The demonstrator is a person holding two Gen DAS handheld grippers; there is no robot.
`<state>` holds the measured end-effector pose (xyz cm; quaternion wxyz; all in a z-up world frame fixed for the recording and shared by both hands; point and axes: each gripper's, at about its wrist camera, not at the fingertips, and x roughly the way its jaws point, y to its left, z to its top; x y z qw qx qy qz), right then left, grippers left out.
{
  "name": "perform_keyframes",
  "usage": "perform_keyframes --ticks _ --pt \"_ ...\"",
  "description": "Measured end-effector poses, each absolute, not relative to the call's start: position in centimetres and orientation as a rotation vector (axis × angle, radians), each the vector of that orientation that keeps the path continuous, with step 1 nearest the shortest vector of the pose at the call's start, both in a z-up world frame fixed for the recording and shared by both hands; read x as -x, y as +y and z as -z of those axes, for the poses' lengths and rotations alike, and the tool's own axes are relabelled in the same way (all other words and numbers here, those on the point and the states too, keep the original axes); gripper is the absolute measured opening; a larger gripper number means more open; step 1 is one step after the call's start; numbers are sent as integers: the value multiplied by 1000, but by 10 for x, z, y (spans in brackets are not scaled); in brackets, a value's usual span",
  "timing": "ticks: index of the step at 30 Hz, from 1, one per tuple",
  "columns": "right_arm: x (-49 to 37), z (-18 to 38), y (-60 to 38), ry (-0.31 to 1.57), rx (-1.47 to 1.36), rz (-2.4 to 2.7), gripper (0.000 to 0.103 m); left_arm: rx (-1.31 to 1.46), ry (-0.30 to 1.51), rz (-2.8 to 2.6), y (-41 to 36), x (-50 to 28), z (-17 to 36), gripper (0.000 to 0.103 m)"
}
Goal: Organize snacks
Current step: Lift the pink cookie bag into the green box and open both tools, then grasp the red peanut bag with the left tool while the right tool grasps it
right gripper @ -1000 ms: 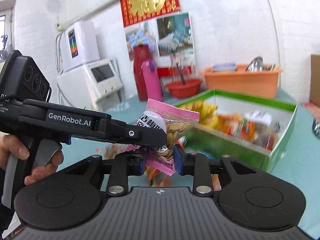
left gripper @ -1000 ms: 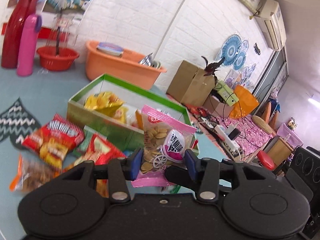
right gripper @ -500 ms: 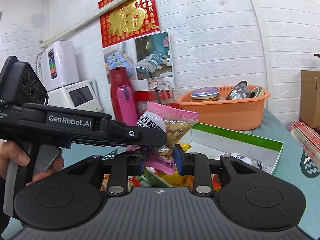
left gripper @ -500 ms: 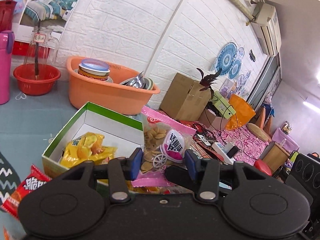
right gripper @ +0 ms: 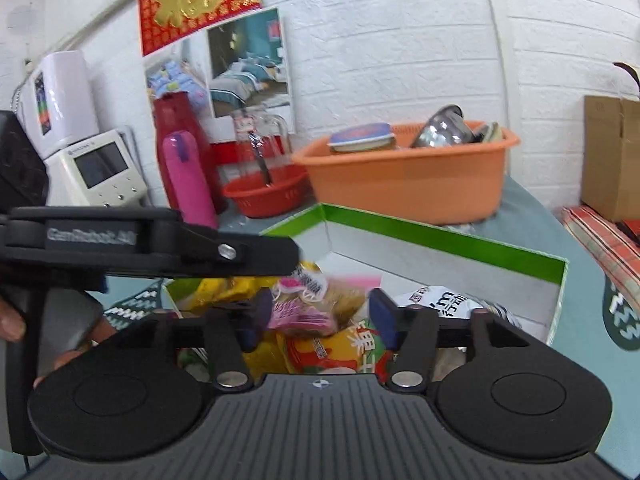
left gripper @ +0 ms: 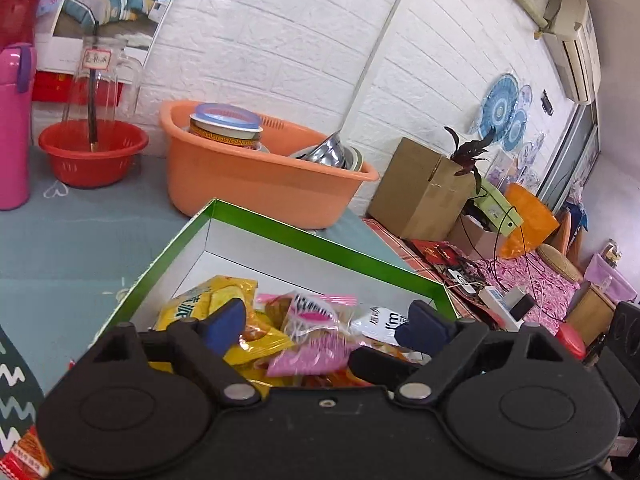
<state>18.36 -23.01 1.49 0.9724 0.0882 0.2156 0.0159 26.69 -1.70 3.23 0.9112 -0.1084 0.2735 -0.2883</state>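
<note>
The pink seed packet (left gripper: 312,336) lies on the snack pile inside the green-rimmed box (left gripper: 320,240), free of both grippers. My left gripper (left gripper: 324,326) hangs open just above it, jaws wide apart. My right gripper (right gripper: 320,316) is open too, over the same packet (right gripper: 308,304) in the box (right gripper: 440,236). The left gripper's body (right gripper: 160,248) crosses the right wrist view. A yellow bag (left gripper: 208,304) and a white packet (left gripper: 380,324) lie beside the pink one.
An orange basin (left gripper: 260,176) with bowls stands behind the box, a red bowl (left gripper: 92,152) and a pink bottle (left gripper: 14,128) to its left. A red snack bag (left gripper: 28,456) lies on the table at lower left. A cardboard box (left gripper: 420,188) is right.
Both grippers carried the pink seed packet over the box, then opened. The packet dropped onto the snacks inside.
</note>
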Motion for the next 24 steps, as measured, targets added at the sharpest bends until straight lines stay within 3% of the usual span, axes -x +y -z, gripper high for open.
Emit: perform_keyframes --ticks 4,14,24 --pt "-171 -17 -233 424 -220 -48 103 244 574 582 -8 -257 -35 103" --pt "-101 -47 -200 332 -169 -126 103 202 530 529 24 -170 -58 103" --pt "-48 -21 -173 376 -316 -185 103 205 604 478 46 -147 -22 103"
